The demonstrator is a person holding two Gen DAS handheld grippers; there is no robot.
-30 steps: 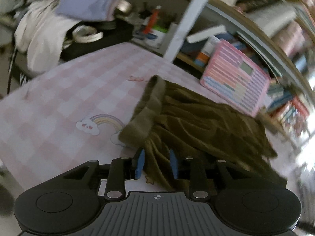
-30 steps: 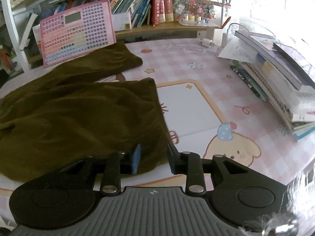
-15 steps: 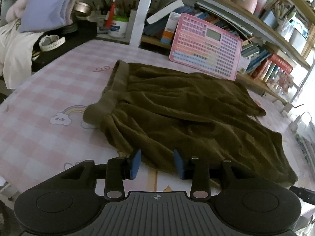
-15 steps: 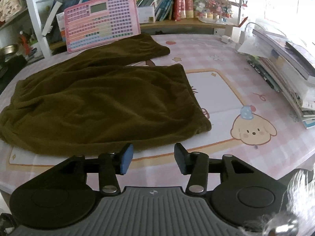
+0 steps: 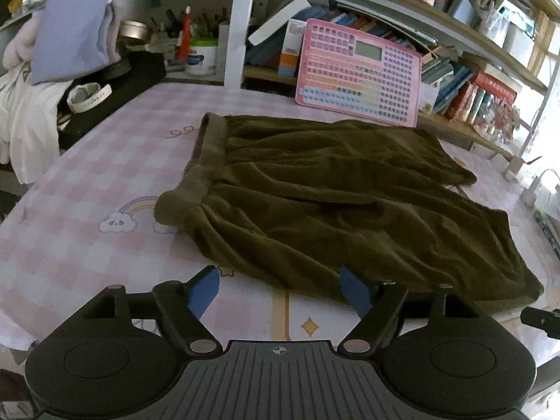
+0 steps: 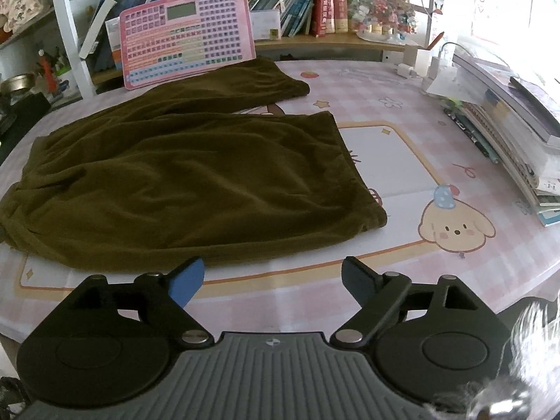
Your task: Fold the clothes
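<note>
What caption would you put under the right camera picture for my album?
Brown shorts lie flat on the pink table; the right gripper is opening, nothing between its jaws.

Both views are taken from close above the near edge of a pink checked table [image 5: 87, 161], each looking forward and downward along the fingers of its own gripper, whose black body fills the bottom of the frame. The left wrist view is placed nearer the waistband end of the olive-brown trousers [image 5: 332, 196]; the right wrist view is placed nearer the leg ends [image 6: 196, 175]. The trousers, the pink keyboard toy [image 5: 357, 73] [image 6: 185, 35] leaning at the far edge, and the bookshelf [image 6: 315, 3] behind are shared by both views.
</note>
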